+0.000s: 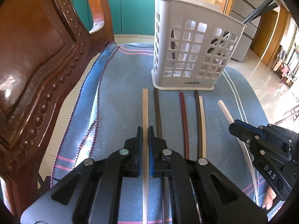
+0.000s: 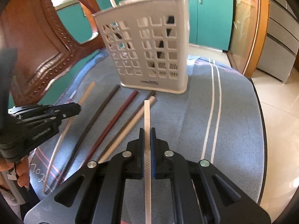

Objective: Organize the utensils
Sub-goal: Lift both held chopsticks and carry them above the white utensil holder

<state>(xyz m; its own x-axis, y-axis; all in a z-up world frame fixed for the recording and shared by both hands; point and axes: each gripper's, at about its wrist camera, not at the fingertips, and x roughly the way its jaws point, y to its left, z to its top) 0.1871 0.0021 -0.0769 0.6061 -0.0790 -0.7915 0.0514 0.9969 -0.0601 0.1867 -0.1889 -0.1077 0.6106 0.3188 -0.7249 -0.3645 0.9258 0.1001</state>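
Left gripper [image 1: 145,130], fingers clamped on cream chopstick [image 1: 145,100] at far left of row. Four loose chopsticks between, on blue cloth [image 1: 119,100] before holder [image 1: 194,43]. Right gripper [image 2: 147,130] pinches white chopstick [image 2: 147,112]. Risk: long sticks pivot in narrow grip, strike holder rim, tip it.

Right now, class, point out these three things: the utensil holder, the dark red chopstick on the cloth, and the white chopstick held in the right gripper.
utensil holder [image 1: 194,43], left wrist view, front lattice wall.
dark red chopstick [image 1: 184,119], left wrist view, mid-shaft.
white chopstick [image 2: 147,115], right wrist view, shaft ahead of the fingers.
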